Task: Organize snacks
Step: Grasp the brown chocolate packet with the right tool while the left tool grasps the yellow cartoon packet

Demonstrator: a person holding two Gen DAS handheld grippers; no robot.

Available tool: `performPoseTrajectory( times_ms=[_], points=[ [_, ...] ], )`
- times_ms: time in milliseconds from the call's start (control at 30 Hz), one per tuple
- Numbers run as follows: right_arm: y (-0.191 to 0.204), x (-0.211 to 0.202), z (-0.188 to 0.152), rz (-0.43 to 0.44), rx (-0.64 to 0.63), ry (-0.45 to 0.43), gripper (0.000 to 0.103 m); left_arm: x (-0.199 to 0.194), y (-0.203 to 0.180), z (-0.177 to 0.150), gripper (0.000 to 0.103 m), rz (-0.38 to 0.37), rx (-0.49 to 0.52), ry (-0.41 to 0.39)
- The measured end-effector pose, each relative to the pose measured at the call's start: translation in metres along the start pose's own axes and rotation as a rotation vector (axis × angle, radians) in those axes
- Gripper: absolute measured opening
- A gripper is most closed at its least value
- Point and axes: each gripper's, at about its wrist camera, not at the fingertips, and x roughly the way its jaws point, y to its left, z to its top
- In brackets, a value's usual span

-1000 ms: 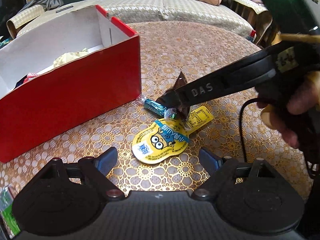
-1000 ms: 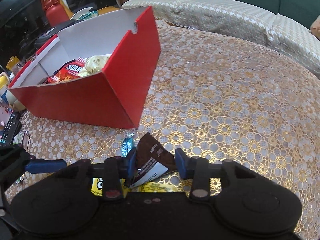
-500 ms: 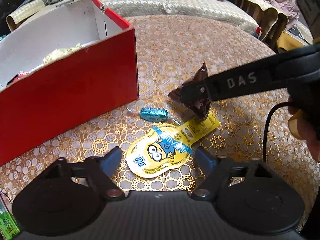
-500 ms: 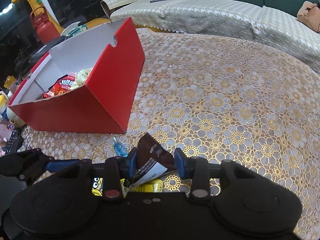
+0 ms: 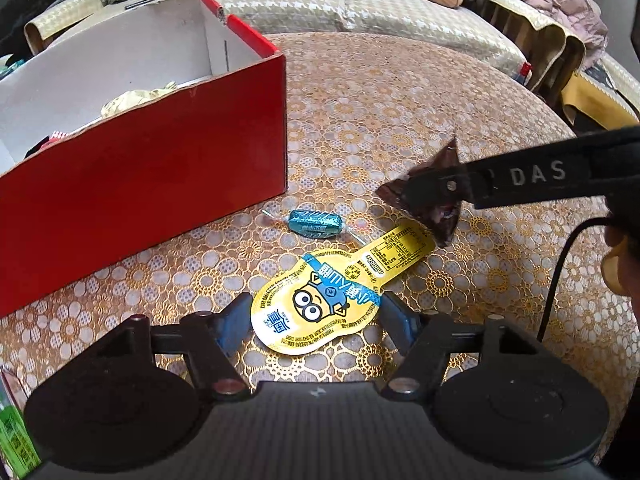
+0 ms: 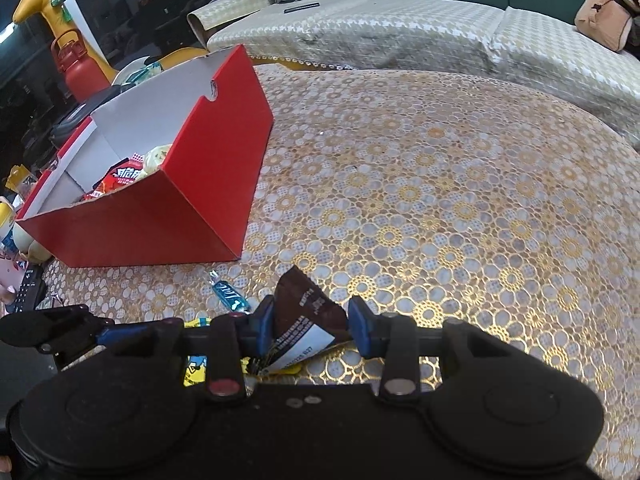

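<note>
My right gripper is shut on a dark brown snack packet and holds it above the table; it shows in the left wrist view too. My left gripper is open, low over a yellow Minions pouch that lies flat between its fingers. A blue wrapped candy lies beside the pouch, also seen in the right wrist view. The red box with white inside holds several snacks.
The round table has a gold lace cloth. A sofa with patterned cushions runs behind it. A red bottle and a giraffe toy stand past the box. A green packet lies at the left edge.
My right gripper has lifted the brown packet up and to the right, away from the pouch and candy. My left gripper has moved forward so the yellow pouch lies between its fingers.
</note>
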Motion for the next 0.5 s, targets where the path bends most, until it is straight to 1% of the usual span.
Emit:
performPoseTrajectory(
  times_ms=[267,500],
  points=[
    [0.002,-0.022,-0.01,-0.003,0.014,-0.015,0.038,-0.018,0.007,-0.01,0.069,0.005,-0.052,-0.01],
    [0.011,-0.047,-0.017,0.001,0.01,-0.039,0.038,-0.048,0.015,-0.019,0.069,0.02,-0.104,-0.052]
  ],
)
